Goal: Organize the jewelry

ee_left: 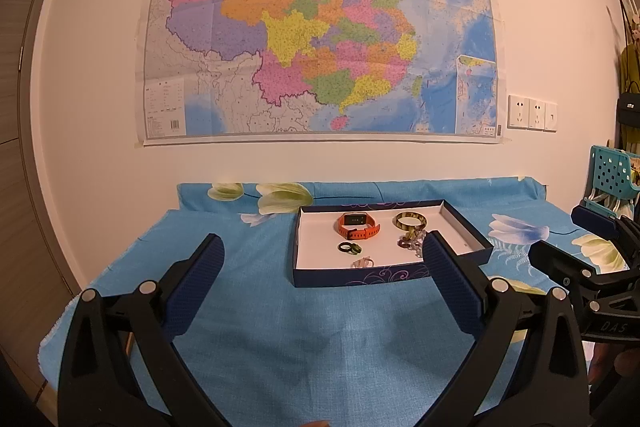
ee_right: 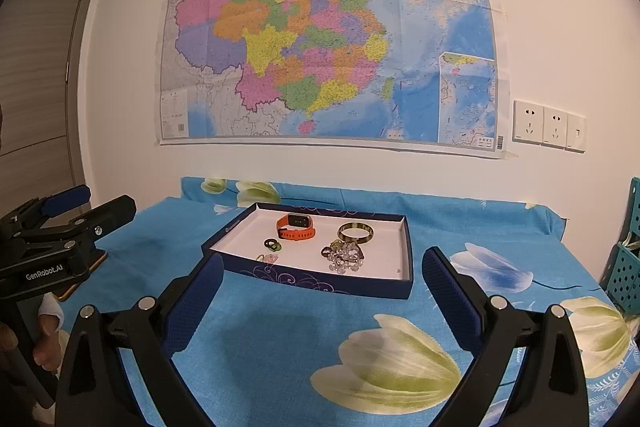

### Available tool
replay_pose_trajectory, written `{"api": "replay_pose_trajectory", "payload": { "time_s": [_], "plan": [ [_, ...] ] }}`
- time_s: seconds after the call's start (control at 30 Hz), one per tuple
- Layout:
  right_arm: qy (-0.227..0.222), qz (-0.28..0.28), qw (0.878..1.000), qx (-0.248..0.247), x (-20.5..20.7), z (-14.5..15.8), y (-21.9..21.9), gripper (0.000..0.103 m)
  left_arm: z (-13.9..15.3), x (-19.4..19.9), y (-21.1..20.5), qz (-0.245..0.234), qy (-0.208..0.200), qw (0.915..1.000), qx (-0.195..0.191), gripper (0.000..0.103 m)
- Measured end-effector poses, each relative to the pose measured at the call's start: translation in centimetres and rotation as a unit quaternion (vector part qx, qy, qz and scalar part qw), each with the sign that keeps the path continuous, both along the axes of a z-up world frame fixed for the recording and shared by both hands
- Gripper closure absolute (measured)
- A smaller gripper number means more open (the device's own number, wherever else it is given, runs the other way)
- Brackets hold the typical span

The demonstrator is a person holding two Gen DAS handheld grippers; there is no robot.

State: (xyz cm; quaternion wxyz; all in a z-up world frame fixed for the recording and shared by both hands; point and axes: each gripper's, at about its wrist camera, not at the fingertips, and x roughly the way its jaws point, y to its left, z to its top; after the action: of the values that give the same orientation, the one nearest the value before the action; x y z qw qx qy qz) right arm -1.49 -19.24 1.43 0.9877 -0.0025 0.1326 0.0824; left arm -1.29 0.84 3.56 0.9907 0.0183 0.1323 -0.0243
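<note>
1. Since every piece we can see already lies inside the box (ee_right: 404,251), we judge the task to be almost finished or fully finished: the cloth on the bench (ee_right: 280,339) around the box carries no loose jewelry.
2. In the box we count the orange watch (ee_right: 296,227) at the back, the bangle (ee_right: 356,231) to its right, the bead bracelet (ee_right: 344,257) in front of the bangle, the dark ring (ee_right: 273,245) and a small pink piece (ee_right: 267,258) near the front wall.
3. The pieces lie apart from each other, only the beads are close to the bangle; perhaps a little tidying is left.
4. Our left claw (ee_left: 322,263) is spread wide and holds nothing, low over the cloth, in front of the box.
5. Our right claw (ee_right: 322,277) is also spread and empty, pointing at the front wall of the box.
6. Both claws are well apart from the jewelry.
</note>
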Motion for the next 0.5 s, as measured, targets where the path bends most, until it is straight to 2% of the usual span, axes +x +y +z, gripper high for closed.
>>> {"api": "replay_pose_trajectory", "payload": {
  "time_s": [0.5],
  "plan": [
    [0.002, 0.001, 1.000, 0.001, 0.07, -0.12, 0.00, 0.007, -0.17, 0.04, -0.03, 0.000, 0.002, 1.0000, 0.000, 0.005]
  ]
}}
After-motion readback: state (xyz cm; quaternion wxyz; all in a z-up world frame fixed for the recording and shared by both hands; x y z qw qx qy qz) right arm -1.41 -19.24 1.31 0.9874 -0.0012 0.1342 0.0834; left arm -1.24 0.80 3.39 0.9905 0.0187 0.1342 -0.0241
